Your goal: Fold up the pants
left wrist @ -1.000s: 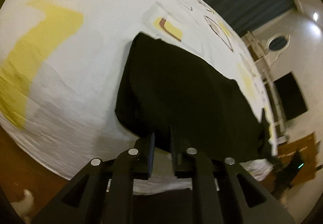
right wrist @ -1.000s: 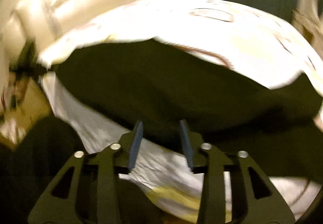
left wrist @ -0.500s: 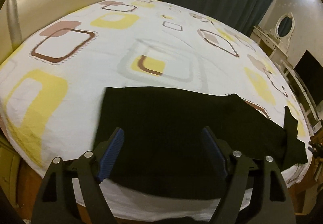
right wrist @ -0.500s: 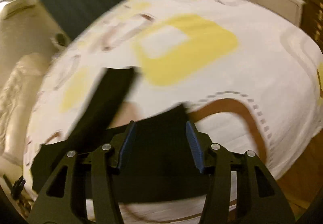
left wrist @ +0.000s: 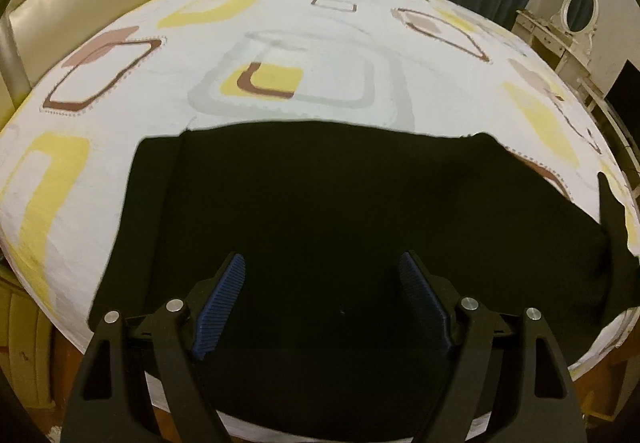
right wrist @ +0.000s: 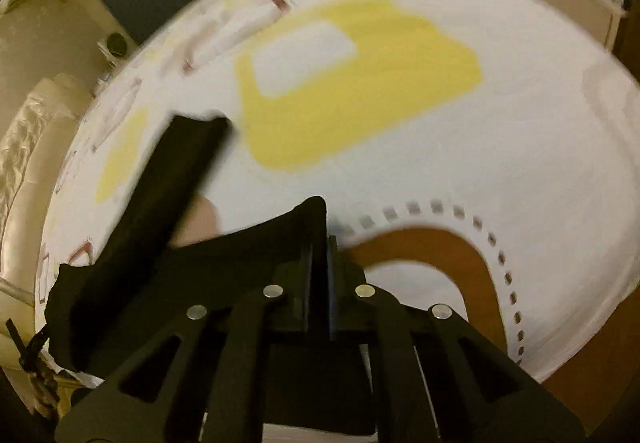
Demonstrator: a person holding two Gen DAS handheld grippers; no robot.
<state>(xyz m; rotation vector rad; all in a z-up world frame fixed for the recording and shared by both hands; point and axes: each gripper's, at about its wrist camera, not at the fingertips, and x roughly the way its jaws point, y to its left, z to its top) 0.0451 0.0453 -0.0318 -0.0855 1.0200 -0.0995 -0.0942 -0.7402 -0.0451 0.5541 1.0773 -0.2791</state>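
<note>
Left wrist view is looking down across the bed (left wrist: 328, 55) toward the curtain, from its near edge. Right wrist view is sitting closer (blurred), sharing the pants (left wrist: 340, 211).

I see a bed covered by a white cotton sheet printed with yellow, brown and grey rounded squares (left wrist: 320, 43). Directly on that sheet lie the black fabric pants (left wrist: 340, 211), spread flat along the sheet's near edge, below the grey-outlined square. One dark strip (right wrist: 160, 195) of them stands raised off the sheet.
</note>
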